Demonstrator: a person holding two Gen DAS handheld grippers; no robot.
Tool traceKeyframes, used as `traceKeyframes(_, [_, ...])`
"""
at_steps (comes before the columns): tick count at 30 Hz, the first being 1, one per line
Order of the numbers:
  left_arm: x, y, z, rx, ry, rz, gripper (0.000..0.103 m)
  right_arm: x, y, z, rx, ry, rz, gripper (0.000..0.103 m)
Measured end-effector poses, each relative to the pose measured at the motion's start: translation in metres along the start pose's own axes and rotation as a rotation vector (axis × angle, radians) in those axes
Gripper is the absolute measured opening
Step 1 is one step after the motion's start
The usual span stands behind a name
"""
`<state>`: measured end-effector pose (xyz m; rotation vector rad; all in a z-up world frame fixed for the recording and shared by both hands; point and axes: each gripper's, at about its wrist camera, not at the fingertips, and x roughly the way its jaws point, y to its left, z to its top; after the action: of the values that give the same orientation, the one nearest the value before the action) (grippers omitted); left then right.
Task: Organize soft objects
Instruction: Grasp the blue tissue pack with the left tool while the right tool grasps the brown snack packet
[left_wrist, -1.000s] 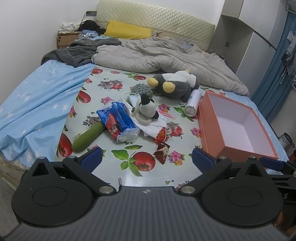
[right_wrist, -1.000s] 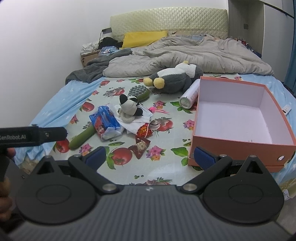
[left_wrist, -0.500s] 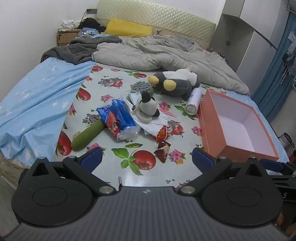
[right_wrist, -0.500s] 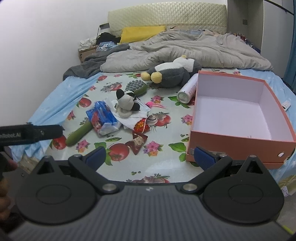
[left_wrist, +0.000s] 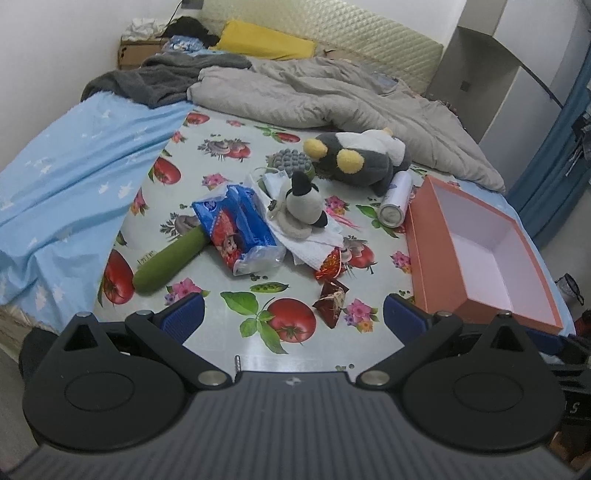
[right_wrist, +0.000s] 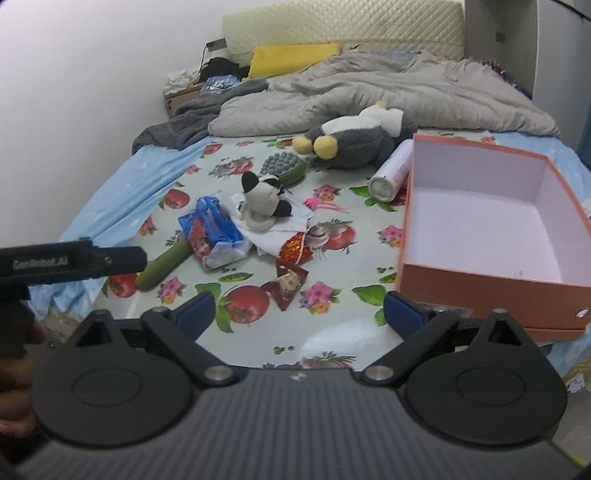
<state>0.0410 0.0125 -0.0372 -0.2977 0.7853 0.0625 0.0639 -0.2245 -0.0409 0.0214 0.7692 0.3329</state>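
Right now both grippers hang over the near edge of the bed, the left gripper (left_wrist: 291, 317) and the right gripper (right_wrist: 297, 312) each with blue-padded fingers spread wide and nothing between them. Ahead of them a fruit-and-flower printed cloth (left_wrist: 229, 151) covers the mattress and carries the clutter. A small black-and-white plush (left_wrist: 304, 201) sits on crumpled white tissue (left_wrist: 314, 247) near the middle, just beside a blue packet of tissues (left_wrist: 236, 225) whose far end lies over a green cylinder (left_wrist: 168, 264). Farther back a large grey plush with yellow feet (left_wrist: 358, 160) lies on its side, touching a green brush with grey nubs (left_wrist: 291, 160) on one side and a white spray can (left_wrist: 395, 199) on the other. An open orange box (right_wrist: 480, 273), empty inside, stands to the right of the pile, apart from both plush toys. Two red foil wrappers (left_wrist: 332, 299) lie between the tissue and the grippers. A grey duvet (left_wrist: 332, 92) is bunched at the head of the bed.
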Motion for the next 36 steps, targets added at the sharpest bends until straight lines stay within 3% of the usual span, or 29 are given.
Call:
traceKeyframes(8, [0.036,0.014,0.005,-0.033,0.045,-0.001,0.103,0.024,0.003,0.004,0.004,0.035,0.032,0.091])
traceKeyframes(13, [0.058,0.026,0.01,-0.072,0.064,0.001,0.103,0.043,0.007,0.005,0.0,0.058,0.045,0.078])
traceKeyframes(36, [0.172,0.056,0.038,-0.126,0.159,0.028,0.103,0.134,0.002,0.017,0.052,0.153,0.051,0.079])
